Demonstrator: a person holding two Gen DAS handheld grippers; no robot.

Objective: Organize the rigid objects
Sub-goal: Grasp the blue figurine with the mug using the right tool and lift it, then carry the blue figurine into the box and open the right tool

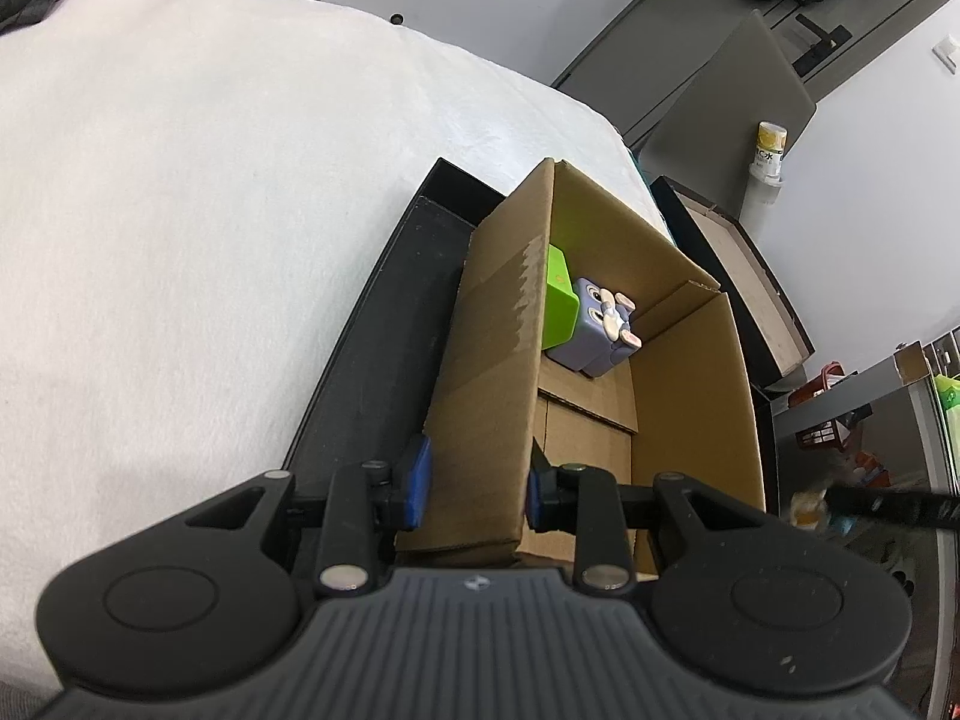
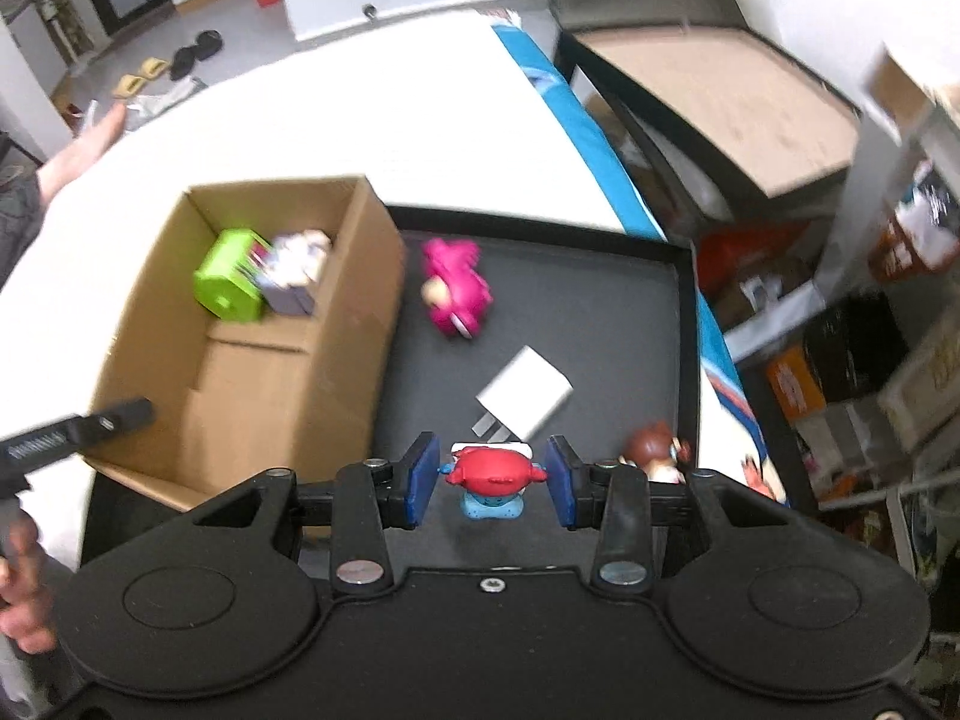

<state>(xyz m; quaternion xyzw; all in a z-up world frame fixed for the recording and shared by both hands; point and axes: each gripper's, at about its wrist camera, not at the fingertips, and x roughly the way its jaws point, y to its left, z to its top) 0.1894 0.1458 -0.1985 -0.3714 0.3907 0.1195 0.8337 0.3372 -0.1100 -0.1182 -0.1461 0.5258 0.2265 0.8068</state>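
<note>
One small red-and-blue figurine (image 2: pixel 489 480) sits between the pads of our right gripper (image 2: pixel 489 477), jaws pinched in on its round red top with the tray showing underneath it. We'd call it hard plastic: light, stiff, a bit slick, and the little knobs at its sides are where the blue pads (image 2: pixel 418 480) bite, so it could swivel if we jerk it. Holding across the widest part of the red body looks like the safest grip.

Just behind it on the black tray (image 2: pixel 600 312) lie a white plug adapter (image 2: pixel 525 399), a magenta toy (image 2: pixel 456 291) and a brown-haired figure (image 2: pixel 654 450) near the right rim.

Our left gripper (image 1: pixel 477 489) is clamped on the near flap of the cardboard box (image 1: pixel 504 360), steadying it. Inside are a green block (image 1: pixel 558 306) touching a purple bunny cube (image 1: pixel 600 330), so we'd guess the figurine goes in beside them.
</note>
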